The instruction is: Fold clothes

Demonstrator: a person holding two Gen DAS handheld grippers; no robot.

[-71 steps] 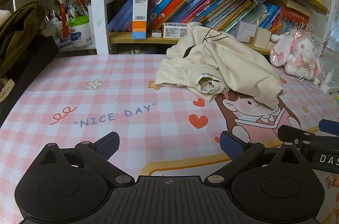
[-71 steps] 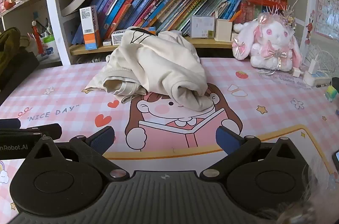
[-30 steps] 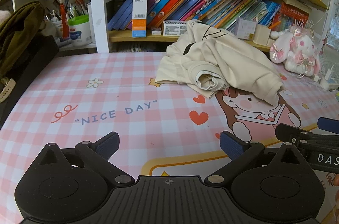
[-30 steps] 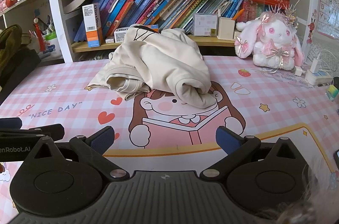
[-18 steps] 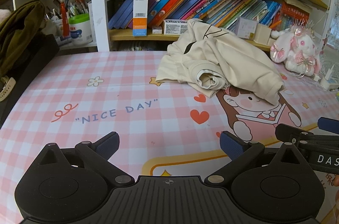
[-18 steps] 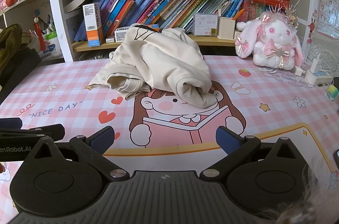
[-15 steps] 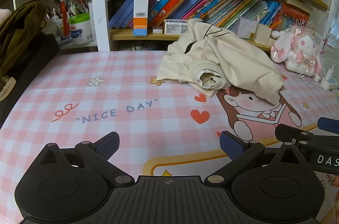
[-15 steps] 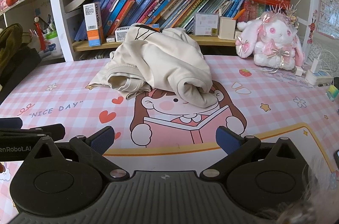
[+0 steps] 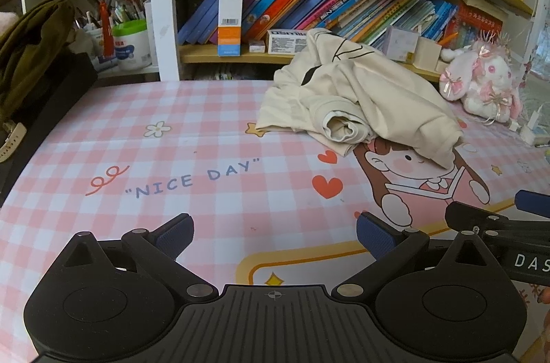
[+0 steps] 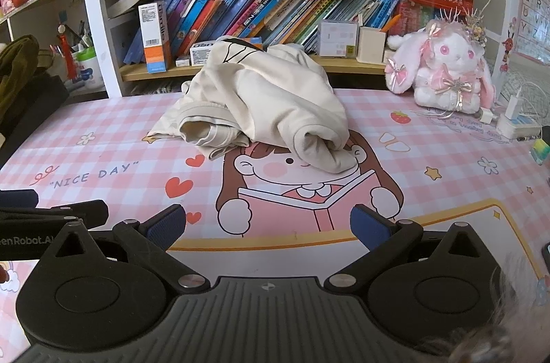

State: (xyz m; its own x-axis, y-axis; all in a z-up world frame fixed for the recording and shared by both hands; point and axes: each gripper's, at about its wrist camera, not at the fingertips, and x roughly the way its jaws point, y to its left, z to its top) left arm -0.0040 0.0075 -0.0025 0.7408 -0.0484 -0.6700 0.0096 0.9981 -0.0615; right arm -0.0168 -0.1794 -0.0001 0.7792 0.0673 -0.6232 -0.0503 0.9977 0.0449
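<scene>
A cream garment (image 9: 364, 98) lies in a crumpled heap at the far side of the pink checked table mat (image 9: 192, 156), against the bookshelf. In the right wrist view the same heap of cream cloth (image 10: 275, 108) sits straight ahead, one rolled sleeve end drooping over the cartoon girl print. My left gripper (image 9: 274, 230) hovers open above the mat's near part, well short of the garment, nothing between its blue pads. My right gripper (image 10: 267, 225) is open too, empty, close beside the left one. Part of the right gripper (image 9: 498, 225) shows at the left view's right edge.
A bookshelf (image 10: 261, 5) packed with books stands right behind the garment. A pink plush rabbit (image 10: 447, 67) sits at the back right, with a white charger and cables (image 10: 515, 119) beside it. A dark olive bag (image 9: 31, 46) and a pen pot (image 9: 130, 43) occupy the left.
Both grippers have crept slightly forward toward the garment and stay open. The garment has not moved.
</scene>
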